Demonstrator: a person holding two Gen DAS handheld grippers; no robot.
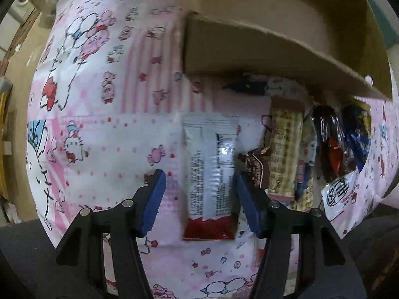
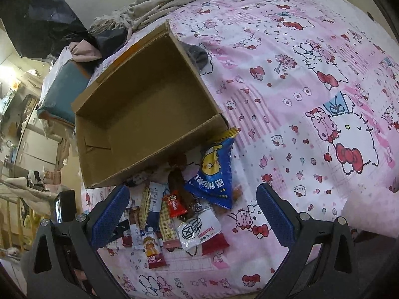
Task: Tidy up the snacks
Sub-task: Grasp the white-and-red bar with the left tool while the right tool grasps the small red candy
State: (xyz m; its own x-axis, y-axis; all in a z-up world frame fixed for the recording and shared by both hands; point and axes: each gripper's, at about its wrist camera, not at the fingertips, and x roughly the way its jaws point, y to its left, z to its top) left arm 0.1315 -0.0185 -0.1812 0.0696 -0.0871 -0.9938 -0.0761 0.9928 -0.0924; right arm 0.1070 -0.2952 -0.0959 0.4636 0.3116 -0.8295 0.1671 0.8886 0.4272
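An open, empty cardboard box (image 2: 139, 104) lies on the pink cartoon bedsheet (image 2: 299, 74); it also shows in the left wrist view (image 1: 249, 49). A pile of snack packets (image 2: 174, 209) lies in front of it, with a blue bag (image 2: 214, 174) on top. In the left wrist view a white and red packet (image 1: 212, 174) lies flat between the fingers of my open left gripper (image 1: 199, 182), untouched. More packets (image 1: 286, 149) lie to its right. My right gripper (image 2: 192, 209) is open and hovers above the pile.
Crumpled bedding and dark clothes (image 2: 154, 7) lie beyond the box. A teal cushion (image 2: 62, 87) sits left of it. The bed's edge and room clutter (image 2: 25, 149) are at the far left.
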